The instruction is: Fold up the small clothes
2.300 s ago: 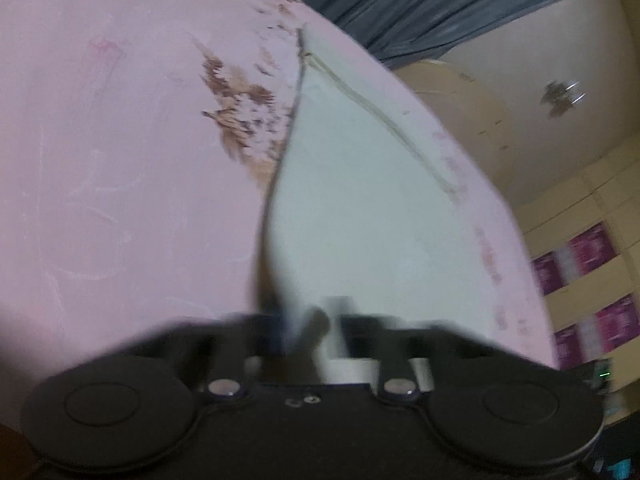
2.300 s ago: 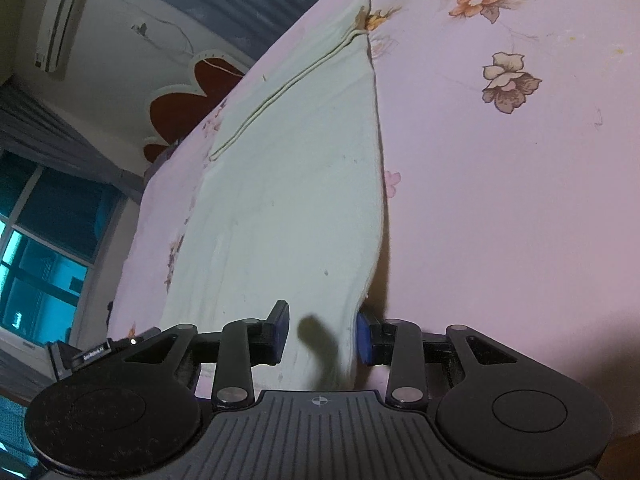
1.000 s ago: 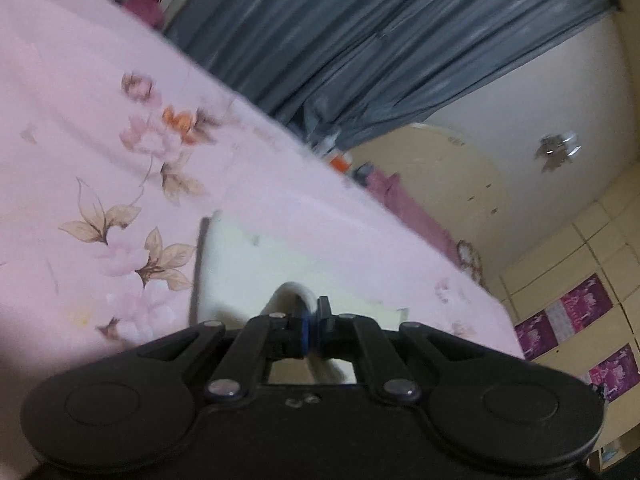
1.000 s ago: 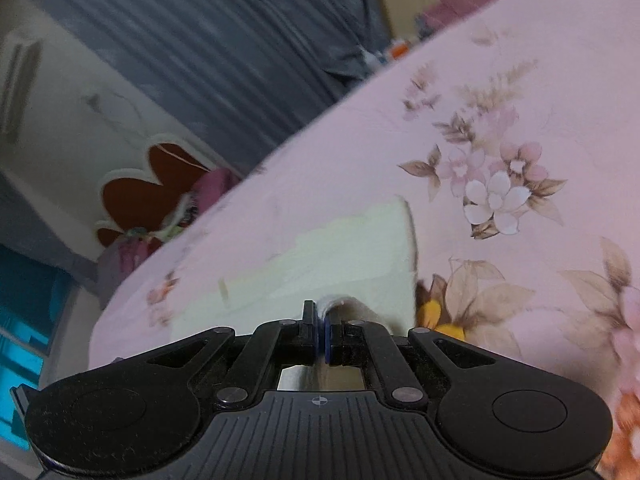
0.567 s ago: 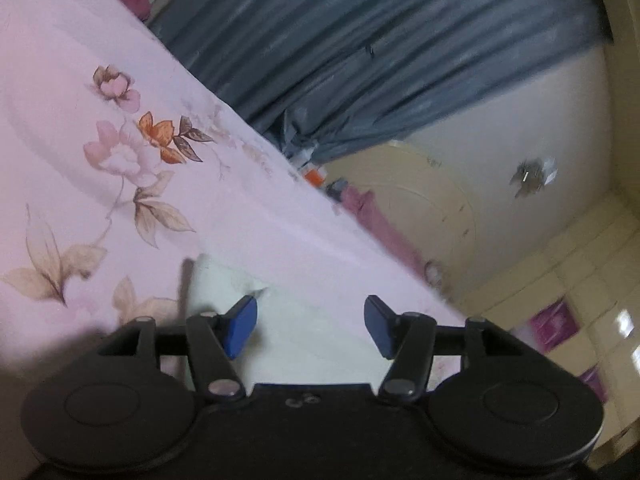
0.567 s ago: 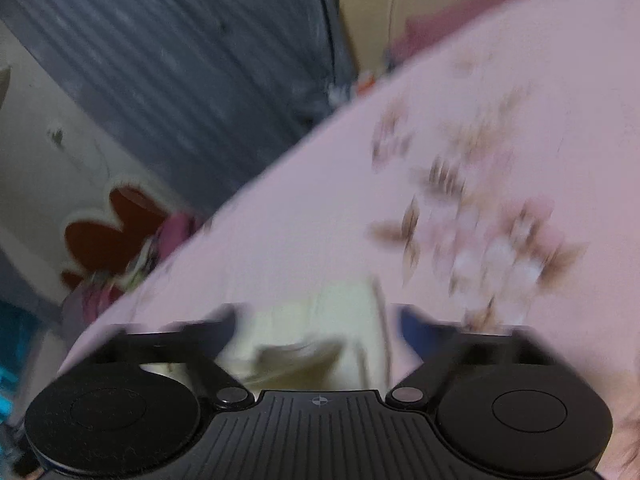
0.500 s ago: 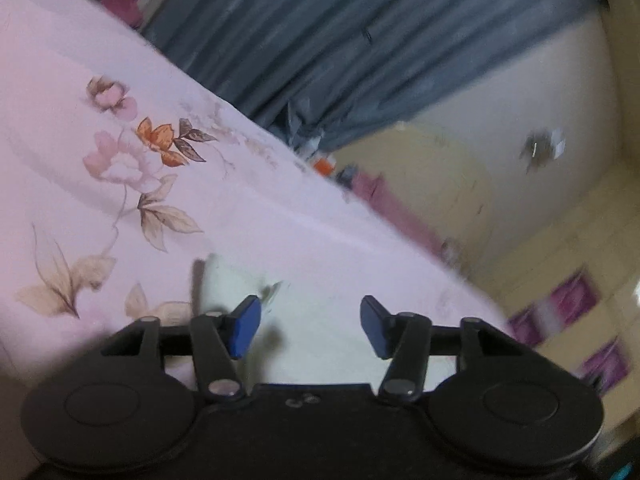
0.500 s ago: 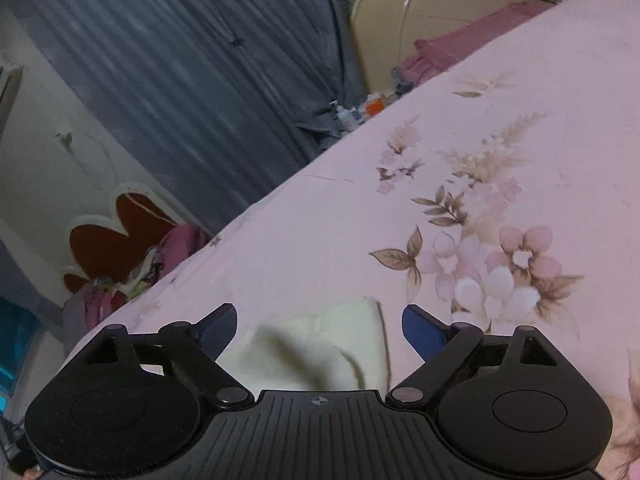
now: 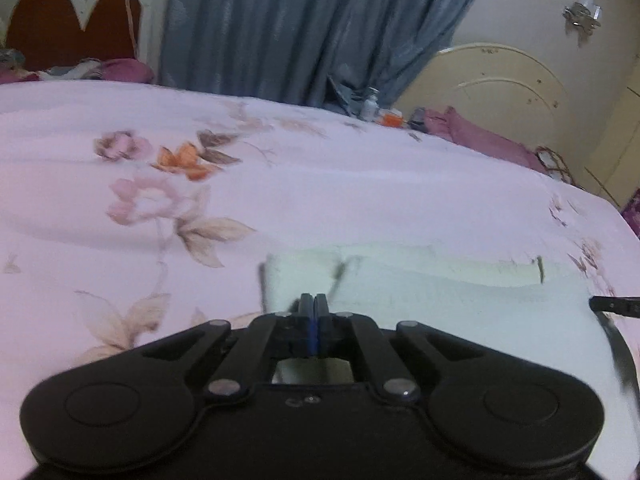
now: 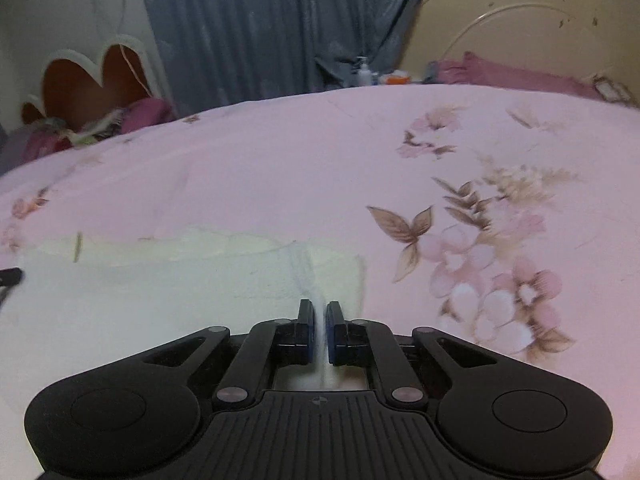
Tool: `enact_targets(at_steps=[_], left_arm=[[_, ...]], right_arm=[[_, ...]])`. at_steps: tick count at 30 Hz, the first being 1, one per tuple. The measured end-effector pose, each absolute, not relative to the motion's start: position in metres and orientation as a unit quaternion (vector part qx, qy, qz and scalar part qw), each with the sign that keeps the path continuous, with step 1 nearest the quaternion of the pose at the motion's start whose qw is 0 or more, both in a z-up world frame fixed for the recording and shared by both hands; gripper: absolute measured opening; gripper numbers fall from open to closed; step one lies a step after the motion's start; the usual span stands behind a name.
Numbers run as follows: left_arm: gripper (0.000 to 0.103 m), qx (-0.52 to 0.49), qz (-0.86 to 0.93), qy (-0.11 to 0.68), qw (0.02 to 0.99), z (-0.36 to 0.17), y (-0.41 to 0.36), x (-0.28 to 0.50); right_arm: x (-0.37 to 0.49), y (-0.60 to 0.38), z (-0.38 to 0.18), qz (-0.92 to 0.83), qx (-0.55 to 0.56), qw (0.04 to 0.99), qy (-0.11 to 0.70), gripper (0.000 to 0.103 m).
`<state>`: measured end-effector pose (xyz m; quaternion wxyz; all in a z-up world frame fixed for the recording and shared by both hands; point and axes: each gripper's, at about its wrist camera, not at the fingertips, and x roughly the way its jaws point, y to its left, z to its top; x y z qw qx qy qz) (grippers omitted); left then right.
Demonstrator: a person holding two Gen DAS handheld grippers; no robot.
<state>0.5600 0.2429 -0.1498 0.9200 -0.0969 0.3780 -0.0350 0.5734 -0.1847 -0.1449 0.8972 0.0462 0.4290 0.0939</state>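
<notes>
A pale green folded garment point(image 9: 460, 312) lies flat on the pink flowered bedsheet point(image 9: 360, 192). My left gripper point(image 9: 315, 306) sits over its left end. Its jaws are closing, the pads nearly together, and a crease in the cloth runs up from the tips. In the right wrist view the same garment point(image 10: 140, 312) fills the lower left. My right gripper point(image 10: 319, 312) is at its right end, jaws closing, with a raised ridge of cloth pinched between the blue pads. A dark tip of the other gripper point(image 9: 612, 308) shows at the garment's far end.
The sheet point(image 10: 480, 152) spreads wide around the garment. Grey-blue curtains point(image 9: 320, 32) hang behind the bed. Small bottles point(image 10: 364, 70) and purple pillows point(image 10: 512, 72) lie along the far edge, by a cream headboard point(image 10: 520, 20). A red heart-shaped headboard point(image 9: 72, 20) stands at the far left.
Both grippers let go of the folded garment, opened wide, rolled level, dropped toward its near ends, and their jaws have come together again on the cloth.
</notes>
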Motion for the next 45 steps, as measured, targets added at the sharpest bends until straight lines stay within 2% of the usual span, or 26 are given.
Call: enact_targets(at_steps=[2, 3, 4, 8, 11, 12, 13, 14, 16, 20, 21, 22, 23, 24, 25, 26, 28, 32, 35, 37, 38, 39, 41, 42, 45], left_arm=[[0.039, -0.078, -0.045, 0.335, 0.938, -0.13, 0.232, 0.543], [0.04, -0.067, -0.057, 0.318, 0.944, -0.123, 0.221, 0.536], [0.04, -0.051, -0.069, 0.315, 0.945, -0.12, 0.207, 0.533], [0.04, -0.006, -0.044, 0.322, 0.946, -0.124, 0.179, 0.536], [0.04, -0.036, -0.031, 0.337, 0.94, -0.129, 0.201, 0.542], [0.039, -0.046, -0.038, 0.345, 0.937, -0.129, 0.205, 0.546], [0.039, -0.048, -0.052, 0.355, 0.932, -0.131, 0.208, 0.548], [0.039, -0.048, -0.066, 0.364, 0.928, -0.133, 0.208, 0.551], [0.037, -0.039, -0.078, 0.376, 0.923, -0.141, 0.208, 0.557], [0.036, -0.033, -0.089, 0.385, 0.918, -0.149, 0.206, 0.569], [0.029, -0.034, -0.092, 0.385, 0.918, -0.148, 0.207, 0.57], [0.022, -0.037, -0.097, 0.387, 0.916, -0.15, 0.207, 0.573], [0.008, -0.044, -0.105, 0.39, 0.914, -0.15, 0.208, 0.575], [0.008, -0.048, -0.111, 0.393, 0.912, -0.15, 0.208, 0.577], [0.007, -0.045, -0.111, 0.392, 0.912, -0.15, 0.208, 0.578], [0.007, -0.042, -0.11, 0.388, 0.914, -0.15, 0.208, 0.579], [0.006, -0.051, -0.111, 0.37, 0.921, -0.143, 0.211, 0.576], [0.006, -0.057, -0.115, 0.359, 0.924, -0.139, 0.215, 0.585], [0.007, -0.05, -0.115, 0.402, 0.907, -0.156, 0.21, 0.6], [0.015, -0.063, -0.11, 0.401, 0.907, -0.157, 0.215, 0.601], [0.028, -0.074, -0.095, 0.398, 0.909, -0.151, 0.219, 0.598], [0.037, -0.069, -0.075, 0.382, 0.918, -0.143, 0.22, 0.591], [0.039, -0.054, -0.077, 0.334, 0.938, -0.125, 0.21, 0.572], [0.039, -0.059, -0.1, 0.332, 0.936, -0.121, 0.2, 0.569], [0.047, -0.014, -0.154, 0.337, 0.929, -0.123, 0.148, 0.567]], right_arm=[[0.563, -0.172, -0.128, 0.081, 0.014, 0.914, 0.397, 0.008], [0.558, -0.165, -0.119, 0.096, 0.014, 0.92, 0.379, 0.013], [0.556, -0.157, -0.115, 0.122, 0.026, 0.919, 0.373, 0.026], [0.55, -0.102, -0.116, 0.188, 0.006, 0.91, 0.368, 0.026], [0.552, -0.101, -0.119, 0.167, -0.001, 0.917, 0.363, 0.028], [0.553, -0.113, -0.121, 0.148, 0.006, 0.921, 0.361, 0.032], [0.554, -0.125, -0.122, 0.125, 0.013, 0.926, 0.357, 0.047], [0.554, -0.137, -0.123, 0.106, 0.024, 0.929, 0.354, 0.057], [0.558, -0.168, -0.13, 0.075, 0.061, 0.927, 0.363, 0.058], [0.562, -0.192, -0.137, 0.08, 0.077, 0.916, 0.385, 0.056], [0.564, -0.192, -0.138, 0.09, 0.074, 0.914, 0.388, 0.053], [0.566, -0.189, -0.139, 0.098, 0.072, 0.913, 0.39, 0.046], [0.569, -0.188, -0.138, 0.105, 0.067, 0.911, 0.392, 0.037], [0.572, -0.185, -0.142, 0.114, 0.058, 0.907, 0.402, 0.03], [0.575, -0.182, -0.146, 0.122, 0.052, 0.9, 0.415, 0.016], [0.577, -0.178, -0.147, 0.125, 0.047, 0.899, 0.417, 0.012], [0.576, -0.178, -0.14, 0.119, 0.039, 0.908, 0.401, 0.001], [0.569, -0.182, -0.129, 0.108, 0.045, 0.925, 0.362, 0.001], [0.58, -0.177, -0.145, 0.099, 0.037, 0.908, 0.406, 0.001], [0.583, -0.177, -0.15, 0.096, 0.035, 0.905, 0.414, 0.001], [0.584, -0.177, -0.147, 0.092, 0.037, 0.903, 0.419, 0.001], [0.583, -0.176, -0.141, 0.081, 0.033, 0.904, 0.419, 0.005], [0.568, -0.169, -0.122, 0.069, 0.016, 0.928, 0.367, 0.052], [0.562, -0.164, -0.117, 0.095, 0.029, 0.932, 0.35, 0.053], [0.562, -0.12, -0.119, 0.17, 0.035, 0.914, 0.367, 0.053]])
